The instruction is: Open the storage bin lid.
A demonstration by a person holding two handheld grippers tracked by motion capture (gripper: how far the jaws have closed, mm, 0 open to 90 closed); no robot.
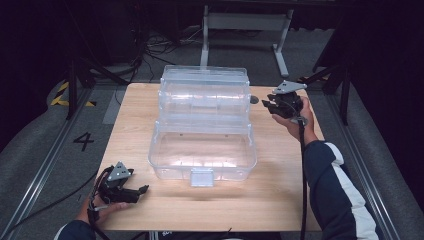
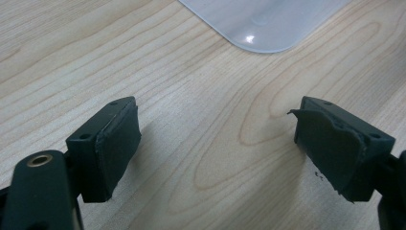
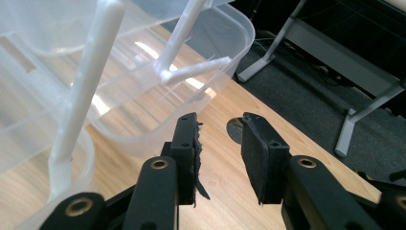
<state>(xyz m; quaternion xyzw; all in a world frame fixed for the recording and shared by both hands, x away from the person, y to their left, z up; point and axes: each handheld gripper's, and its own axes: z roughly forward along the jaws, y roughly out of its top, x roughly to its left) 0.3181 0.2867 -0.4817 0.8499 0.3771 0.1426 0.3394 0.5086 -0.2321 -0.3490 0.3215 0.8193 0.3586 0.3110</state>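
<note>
Clear plastic tiered box (image 1: 202, 125) is sitting open in the middle of the wooden surface (image 1: 280, 185), its upper trays swung back on white link arms (image 3: 91, 72).

Right gripper (image 1: 268, 106) is hovering at the box's far right corner, held in the right hand (image 1: 300, 117) — jaws are standing slightly apart with a narrow gap between the pads, and nothing is lying between them. In the right gripper view the box's upper trays and link arms are rising ahead and to the left of the jaws, close by but not touching; a small dark round mark (image 3: 234, 129) on the surface is showing just beyond the pads.

Left gripper (image 1: 145, 190) is resting low near the front left of the surface, held in the left hand (image 1: 107, 210) — jaws are standing wide apart and holding nothing. In the left gripper view bare wood is lying between the pads (image 2: 117, 143), and a rounded corner of the box's front is sitting ahead of the jaws, well apart from them.
</note>
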